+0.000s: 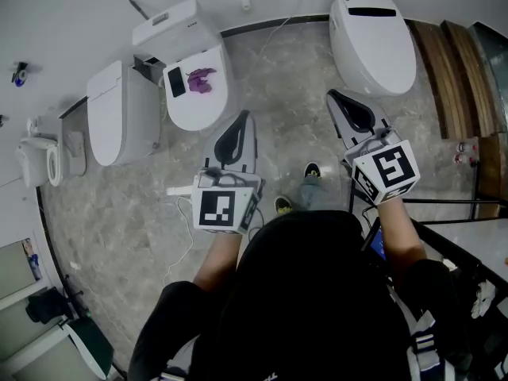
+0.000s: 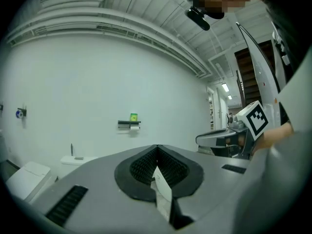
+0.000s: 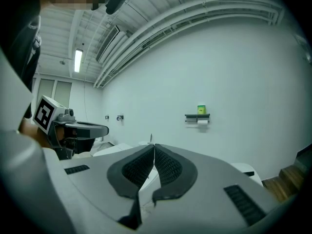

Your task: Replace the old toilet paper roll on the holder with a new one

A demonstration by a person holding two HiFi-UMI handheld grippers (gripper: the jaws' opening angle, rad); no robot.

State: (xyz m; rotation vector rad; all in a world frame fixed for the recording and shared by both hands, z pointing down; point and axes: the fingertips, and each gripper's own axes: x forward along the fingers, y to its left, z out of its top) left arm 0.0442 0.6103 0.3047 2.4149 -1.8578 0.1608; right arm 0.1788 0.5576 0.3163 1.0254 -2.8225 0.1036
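A: How many toilets?
B: Three for sure (a small fourth fixture at far left is unclear).
A: And the rest?
B: Left gripper, right gripper, one paper roll, one green container.

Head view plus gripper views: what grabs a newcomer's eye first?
The middle toilet of three stands out, with a purple thing lying on top. Nearer, the left gripper and right gripper point forward side by side, jaws shut. The gripper views show a wall shelf with a green thing on it and a paper roll beneath.
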